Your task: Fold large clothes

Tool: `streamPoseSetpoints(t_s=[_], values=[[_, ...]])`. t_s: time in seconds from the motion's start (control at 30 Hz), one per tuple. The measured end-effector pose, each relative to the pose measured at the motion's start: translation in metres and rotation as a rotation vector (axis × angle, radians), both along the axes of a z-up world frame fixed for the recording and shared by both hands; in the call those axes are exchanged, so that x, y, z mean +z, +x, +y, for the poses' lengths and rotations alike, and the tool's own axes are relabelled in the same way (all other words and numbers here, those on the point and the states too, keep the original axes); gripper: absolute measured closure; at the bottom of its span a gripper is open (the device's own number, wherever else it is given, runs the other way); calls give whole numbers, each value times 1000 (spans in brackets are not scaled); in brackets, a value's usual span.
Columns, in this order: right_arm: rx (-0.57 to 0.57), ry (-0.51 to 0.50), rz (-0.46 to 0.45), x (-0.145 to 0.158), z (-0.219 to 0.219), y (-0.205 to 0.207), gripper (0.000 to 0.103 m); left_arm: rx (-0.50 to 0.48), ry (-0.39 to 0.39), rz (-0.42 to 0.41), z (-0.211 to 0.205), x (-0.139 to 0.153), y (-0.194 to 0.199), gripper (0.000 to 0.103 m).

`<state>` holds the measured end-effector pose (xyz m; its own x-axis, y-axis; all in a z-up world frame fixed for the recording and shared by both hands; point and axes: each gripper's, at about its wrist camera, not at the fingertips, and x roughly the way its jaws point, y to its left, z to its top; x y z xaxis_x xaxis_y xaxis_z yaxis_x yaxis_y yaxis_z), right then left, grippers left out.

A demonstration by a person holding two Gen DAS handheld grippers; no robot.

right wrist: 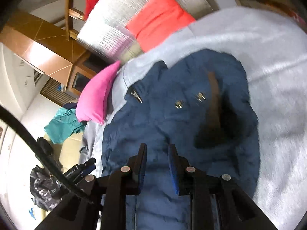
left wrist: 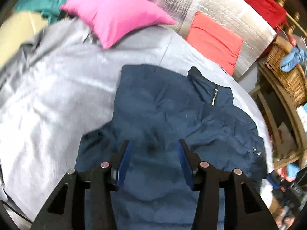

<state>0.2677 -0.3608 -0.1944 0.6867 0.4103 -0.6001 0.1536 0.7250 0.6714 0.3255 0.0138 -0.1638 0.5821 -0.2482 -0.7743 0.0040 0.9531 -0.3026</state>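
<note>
Navy jacket (left wrist: 172,115) lies crumpled on the grey bed (left wrist: 48,95), collar toward 1 o'clock. Left hand-held gripper (left wrist: 153,149) half-open, right hand-held gripper (right wrist: 157,153) narrow, both empty. Soft, light, probably slippery; grasp hem corners.

Your left gripper (left wrist: 154,149) and right gripper (right wrist: 157,153) are matte black with blue pads (left wrist: 124,163), round silver screws (left wrist: 105,164) and a black cable (right wrist: 38,147).
</note>
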Motion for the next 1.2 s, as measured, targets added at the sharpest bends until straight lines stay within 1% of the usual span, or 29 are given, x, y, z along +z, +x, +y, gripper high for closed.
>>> streamPoseSetpoints(t_s=[0.03, 0.1, 0.2, 0.23, 0.27, 0.3, 0.33, 0.37, 0.43, 0.47, 0.57, 0.63, 0.7, 0.73, 0.8, 0.83, 0.9, 0.93, 1.0, 1.07, 1.13, 1.17, 1.2], values=[[-1, -35, -4, 0, 6, 6, 78, -4, 36, -6, -8, -3, 6, 52], [-5, -104, 4, -1, 16, 17, 79, -18, 114, 10, -23, -14, 21, 52], [6, -143, 46, -13, 26, 35, 80, -32, 205, 74, -34, -37, 39, 52], [17, -165, 89, -23, 29, 43, 80, -37, 216, 87, -31, -42, 39, 51], [32, -174, 142, -35, 31, 51, 86, -47, 231, 94, -33, -46, 42, 50], [42, -169, 175, -44, 32, 57, 90, -56, 247, 96, -36, -48, 44, 50], [38, -165, 190, -48, 30, 59, 92, -66, 266, 95, -38, -48, 45, 50], [38, -166, 192, -46, 28, 59, 93, -72, 275, 96, -38, -46, 45, 50], [33, -163, 166, -38, 26, 56, 88, -65, 262, 94, -36, -41, 46, 50], [33, -157, 130, -31, 26, 54, 87, -61, 253, 80, -34, -36, 45, 50], [52, -159, 29, -13, 32, 53, 87, -80, 245, 3, -38, -21, 41, 50], [84, -166, -14, -8, 41, 57, 87, -105, 249, -26, -46, -18, 40, 50], [114, -171, -5, -13, 52, 68, 87, -130, 275, -25, -59, -24, 45, 50], [125, -167, 10, -18, 55, 73, 87, -140, 296, -12, -64, -30, 49, 50], [160, -171, 73, -34, 60, 85, 87, -147, 345, 15, -73, -42, 55, 48], [170, -186, 102, -40, 64, 88, 89, -151, 364, 19, -75, -45, 57, 48], [174, -170, 111, -42, 60, 90, 89, -165, 382, 22, -76, -45, 58, 48], [174, -160, 107, -40, 57, 90, 89, -166, 373, 25, -74, -43, 58, 48], [159, -150, 51, -29, 50, 90, 87, -155, 335, 24, -69, -38, 61, 48], [141, -151, 10, -19, 47, 95, 87, -141, 323, 5, -65, -32, 64, 48], [133, -151, 1, -16, 49, 106, 87, -131, 352, -16, -68, -32, 67, 48], [126, -160, 13, -18, 49, 112, 87, -124, 371, -19, -70, -35, 67, 48], [116, -173, 33, -23, 51, 119, 84, -119, 391, -16, -70, -39, 71, 48]])
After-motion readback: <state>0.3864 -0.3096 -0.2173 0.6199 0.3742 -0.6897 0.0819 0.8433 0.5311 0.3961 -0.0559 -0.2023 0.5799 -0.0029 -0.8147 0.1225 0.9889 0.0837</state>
